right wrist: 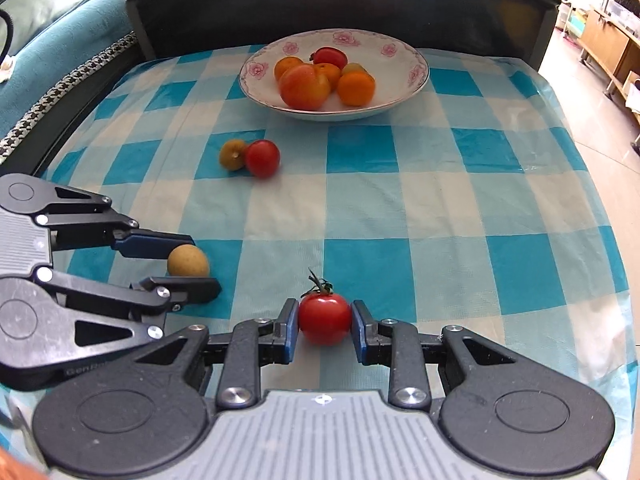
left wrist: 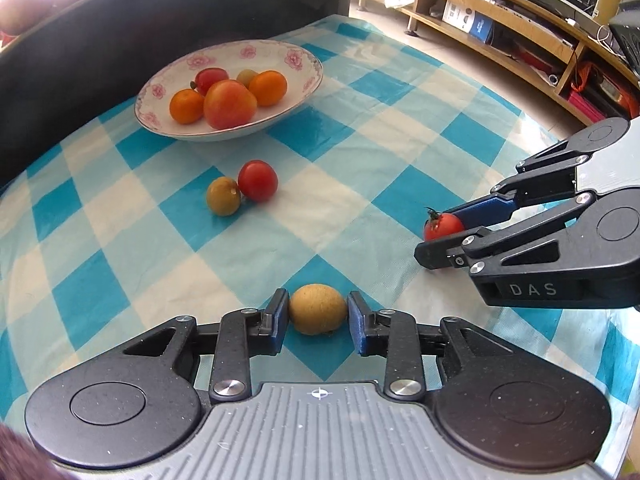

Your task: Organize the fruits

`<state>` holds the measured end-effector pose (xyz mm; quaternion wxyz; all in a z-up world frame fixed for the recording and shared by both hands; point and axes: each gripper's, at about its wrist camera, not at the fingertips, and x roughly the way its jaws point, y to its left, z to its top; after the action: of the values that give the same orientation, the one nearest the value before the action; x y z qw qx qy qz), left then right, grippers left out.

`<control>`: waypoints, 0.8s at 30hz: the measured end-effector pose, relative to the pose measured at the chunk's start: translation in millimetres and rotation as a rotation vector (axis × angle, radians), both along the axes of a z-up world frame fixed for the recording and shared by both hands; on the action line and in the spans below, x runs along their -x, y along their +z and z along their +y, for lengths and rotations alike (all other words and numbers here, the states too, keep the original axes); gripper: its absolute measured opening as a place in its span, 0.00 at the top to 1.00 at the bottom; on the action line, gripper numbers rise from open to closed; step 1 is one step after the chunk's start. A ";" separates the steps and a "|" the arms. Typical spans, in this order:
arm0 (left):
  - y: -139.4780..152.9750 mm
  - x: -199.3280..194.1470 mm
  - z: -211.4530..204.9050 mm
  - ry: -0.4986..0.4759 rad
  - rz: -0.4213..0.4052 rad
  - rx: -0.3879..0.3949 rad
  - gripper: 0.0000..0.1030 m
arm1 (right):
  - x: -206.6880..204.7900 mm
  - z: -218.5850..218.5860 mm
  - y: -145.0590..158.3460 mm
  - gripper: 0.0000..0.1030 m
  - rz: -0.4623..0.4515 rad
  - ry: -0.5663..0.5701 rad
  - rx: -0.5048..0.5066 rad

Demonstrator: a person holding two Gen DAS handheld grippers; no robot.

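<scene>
A white bowl with pink flowers [left wrist: 296, 96] [right wrist: 404, 80] at the far side of the table holds oranges, tomatoes and a greenish fruit. A round tan fruit [left wrist: 318, 309] [right wrist: 188, 261] rests on the cloth with my left gripper [left wrist: 318, 316] [right wrist: 200, 264] shut on it, both blue pads touching its sides. To the right, a red stemmed tomato [right wrist: 325, 318] [left wrist: 442, 226] sits on the cloth between the pads of my right gripper [right wrist: 325, 326] [left wrist: 444, 232], which is shut on it. A loose red tomato [left wrist: 258, 180] [right wrist: 262, 158] and an olive-green fruit [left wrist: 223, 196] [right wrist: 233, 154] touch each other mid-table.
The blue and white checked tablecloth [left wrist: 360, 152] [right wrist: 440, 208] covers the table. A dark headboard-like panel [right wrist: 320, 4] stands right behind the bowl. A sofa [right wrist: 44, 32] lies to the left, and wooden shelving [left wrist: 500, 20] runs beyond the table's right edge.
</scene>
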<state>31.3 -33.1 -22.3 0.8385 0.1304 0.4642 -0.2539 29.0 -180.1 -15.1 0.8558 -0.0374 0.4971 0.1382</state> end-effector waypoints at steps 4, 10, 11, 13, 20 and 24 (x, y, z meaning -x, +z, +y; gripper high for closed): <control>0.3 2.6 0.0 -0.007 -0.017 -0.014 0.55 | 2.7 0.3 -0.4 0.69 -0.006 -0.004 0.004; -1.8 6.6 -5.7 -0.029 -0.032 -0.029 0.44 | 3.6 2.9 -0.3 0.56 -0.002 0.022 0.008; -1.9 8.9 -5.3 -0.022 -0.035 -0.033 0.44 | 3.7 2.4 -0.4 0.55 0.001 0.022 0.008; -1.7 13.5 -2.3 -0.002 -0.025 -0.027 0.44 | 3.6 -0.3 -0.1 0.55 0.002 0.016 0.006; 1.2 22.4 -0.8 0.013 -0.014 -0.049 0.45 | -0.4 -15.8 10.9 0.55 0.015 -0.010 0.001; -0.5 18.5 -1.7 -0.004 -0.014 -0.035 0.45 | -1.4 -13.1 14.4 0.55 -0.001 0.000 -0.006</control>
<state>12.8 -34.8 -22.8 0.8387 0.1478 0.4626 -0.2463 30.4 -193.3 -0.7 0.8562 -0.0346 0.4962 0.1397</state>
